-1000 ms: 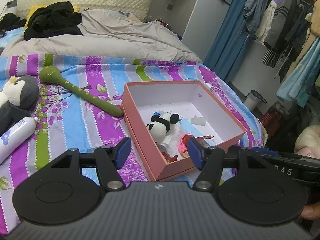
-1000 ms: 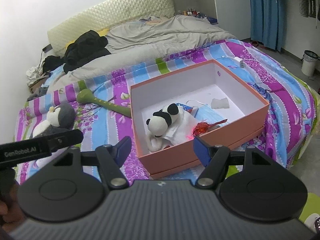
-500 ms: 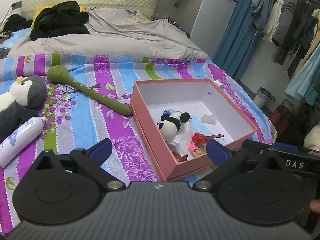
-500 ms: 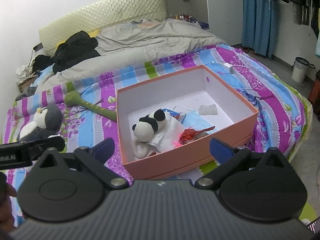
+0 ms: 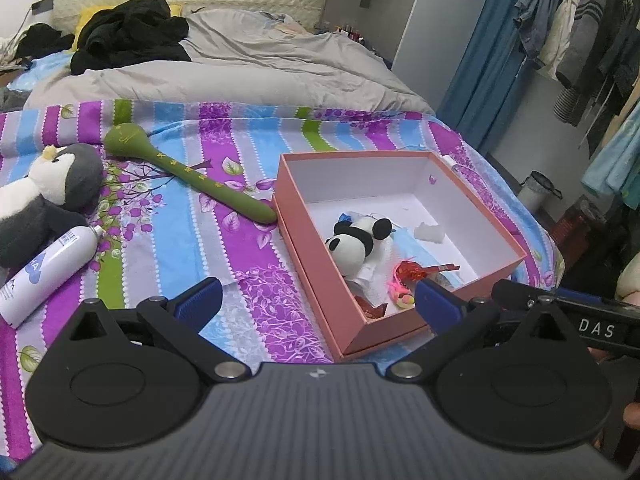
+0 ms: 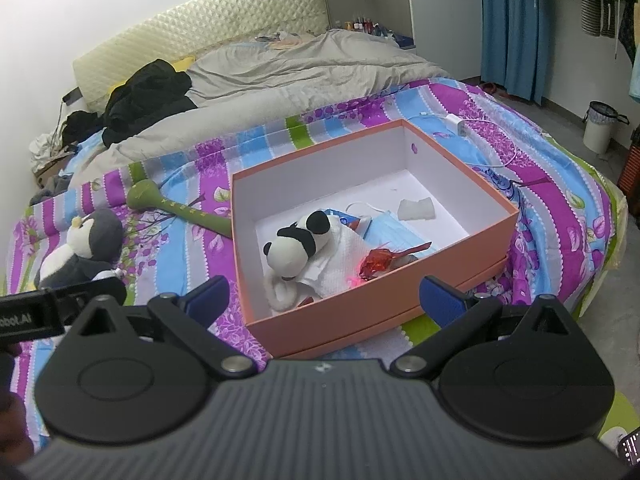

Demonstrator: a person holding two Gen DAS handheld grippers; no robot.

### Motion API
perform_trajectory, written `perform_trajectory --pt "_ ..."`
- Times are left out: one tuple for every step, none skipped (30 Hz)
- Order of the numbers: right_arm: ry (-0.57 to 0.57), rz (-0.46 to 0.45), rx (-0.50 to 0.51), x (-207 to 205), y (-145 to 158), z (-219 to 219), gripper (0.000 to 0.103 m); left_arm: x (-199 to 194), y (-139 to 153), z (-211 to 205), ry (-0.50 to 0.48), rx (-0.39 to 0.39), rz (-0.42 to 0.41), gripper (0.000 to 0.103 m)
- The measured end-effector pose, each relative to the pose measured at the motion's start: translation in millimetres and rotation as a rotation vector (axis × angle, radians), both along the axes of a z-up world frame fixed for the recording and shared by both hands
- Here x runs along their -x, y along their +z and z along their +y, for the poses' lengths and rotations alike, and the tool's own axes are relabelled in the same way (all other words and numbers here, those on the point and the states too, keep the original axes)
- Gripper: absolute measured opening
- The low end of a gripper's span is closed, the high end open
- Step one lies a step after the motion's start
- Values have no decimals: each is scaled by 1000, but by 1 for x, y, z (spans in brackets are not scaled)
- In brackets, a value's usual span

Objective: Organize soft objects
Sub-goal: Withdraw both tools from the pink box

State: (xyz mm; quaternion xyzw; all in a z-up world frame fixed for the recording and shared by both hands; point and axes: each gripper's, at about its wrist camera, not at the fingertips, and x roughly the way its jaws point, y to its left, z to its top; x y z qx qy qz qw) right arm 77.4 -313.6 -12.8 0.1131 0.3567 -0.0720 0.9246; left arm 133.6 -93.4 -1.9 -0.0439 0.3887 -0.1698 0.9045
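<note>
An open pink box [image 5: 304, 236] [image 6: 360, 320] sits on the striped bedspread. Inside lie a panda plush [image 5: 356, 240] [image 6: 296, 244], a white cloth [image 6: 340, 264], a blue face mask [image 6: 384, 232], a red wrapper [image 6: 380, 260] and a small white wad [image 6: 416, 208]. A grey penguin plush [image 5: 48, 192] [image 6: 84, 248] lies left of the box, with a green long-handled soft mallet [image 5: 188, 172] [image 6: 176, 208] between them. My left gripper [image 5: 316, 304] hovers open before the box's near left corner. My right gripper [image 6: 324, 296] is open at the box's near wall. Neither holds anything.
A white spray bottle [image 5: 44, 272] lies by the penguin. A grey duvet [image 5: 240, 64] and black clothes [image 5: 128, 36] cover the far bed. A white charger and cable [image 6: 460, 124] lie behind the box. A bin [image 6: 600, 124] and hanging clothes [image 5: 580, 32] stand right.
Both grippers' jaws have spread from partly closed to fully wide. Both views have shifted slightly, and the box sits a little differently in frame.
</note>
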Motion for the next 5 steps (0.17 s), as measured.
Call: perform_trajectory --pt "1 0 -2 0 0 0 103 0 0 0 0 -2 -1 103" --pt "2 1 -1 0 0 0 103 0 1 -1 0 -6 -2 103" --pt "3 2 0 -1 0 0 103 1 1 -1 1 -11 -6 103" --pt "2 1 2 -1 0 0 103 1 2 -2 1 -13 -10 103" --pt "1 1 1 -1 0 0 103 1 3 -3 1 -13 -12 103"
